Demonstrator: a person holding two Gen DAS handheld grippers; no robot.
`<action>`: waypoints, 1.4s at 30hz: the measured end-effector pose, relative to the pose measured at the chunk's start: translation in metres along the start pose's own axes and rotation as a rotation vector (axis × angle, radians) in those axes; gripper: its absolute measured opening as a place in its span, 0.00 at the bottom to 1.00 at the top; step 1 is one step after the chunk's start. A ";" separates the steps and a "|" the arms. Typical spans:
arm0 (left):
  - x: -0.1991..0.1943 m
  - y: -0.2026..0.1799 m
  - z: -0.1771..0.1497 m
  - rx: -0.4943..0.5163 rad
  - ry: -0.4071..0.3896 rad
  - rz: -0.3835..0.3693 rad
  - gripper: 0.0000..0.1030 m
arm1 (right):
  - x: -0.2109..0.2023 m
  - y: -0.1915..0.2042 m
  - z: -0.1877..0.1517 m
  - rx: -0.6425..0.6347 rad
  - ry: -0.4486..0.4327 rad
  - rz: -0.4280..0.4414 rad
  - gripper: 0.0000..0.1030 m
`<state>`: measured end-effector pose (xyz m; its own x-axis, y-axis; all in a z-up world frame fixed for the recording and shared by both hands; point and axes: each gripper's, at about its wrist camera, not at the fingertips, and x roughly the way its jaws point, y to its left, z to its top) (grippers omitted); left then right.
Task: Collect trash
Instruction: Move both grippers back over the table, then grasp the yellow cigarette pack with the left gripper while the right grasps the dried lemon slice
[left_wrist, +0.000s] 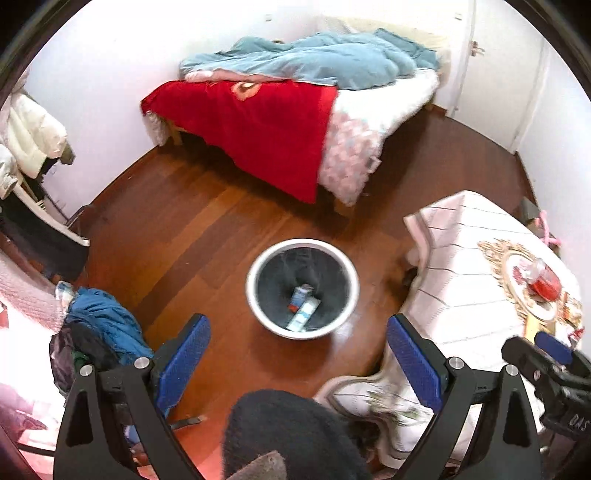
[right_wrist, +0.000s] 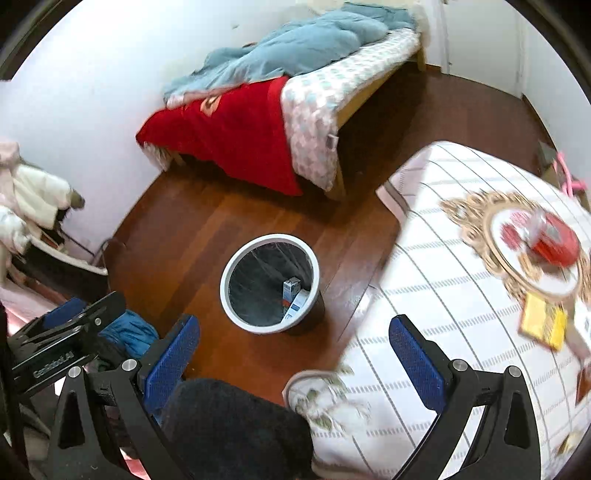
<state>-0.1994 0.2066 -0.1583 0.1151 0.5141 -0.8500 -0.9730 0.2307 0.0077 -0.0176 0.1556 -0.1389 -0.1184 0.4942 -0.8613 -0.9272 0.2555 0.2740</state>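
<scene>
A white-rimmed trash bin (left_wrist: 255, 299) with a dark liner stands on the wooden floor; it also shows in the right wrist view (right_wrist: 226, 291). Two small cartons (left_wrist: 303, 304) lie in its bottom, also seen in the right wrist view (right_wrist: 293, 297). My left gripper (left_wrist: 299, 354) is open and empty, held above the floor just short of the bin. My right gripper (right_wrist: 295, 354) is open and empty, between the bin and the table. On the table lie a red packet (right_wrist: 554, 240) and a yellow packet (right_wrist: 543, 325). The red packet also shows in the left wrist view (left_wrist: 545, 282).
A table with a white checked cloth (right_wrist: 443, 277) stands at the right. A bed with red and blue blankets (left_wrist: 258, 122) is behind the bin. A pile of clothes (left_wrist: 99, 332) lies at the left. A dark chair top (left_wrist: 284, 432) is below the grippers.
</scene>
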 end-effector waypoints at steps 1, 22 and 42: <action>-0.001 -0.012 -0.005 0.011 0.003 -0.017 0.95 | -0.004 -0.007 -0.006 0.015 -0.002 0.003 1.00; 0.061 -0.323 -0.143 0.546 0.188 -0.184 0.95 | -0.131 -0.376 -0.238 0.945 -0.002 -0.339 1.00; 0.087 -0.414 -0.105 1.092 0.066 -0.227 0.95 | -0.094 -0.407 -0.199 0.790 -0.050 -0.464 0.21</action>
<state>0.1929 0.0693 -0.2904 0.2253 0.3304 -0.9165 -0.2290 0.9324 0.2798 0.3001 -0.1599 -0.2541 0.2376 0.2312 -0.9435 -0.3627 0.9221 0.1347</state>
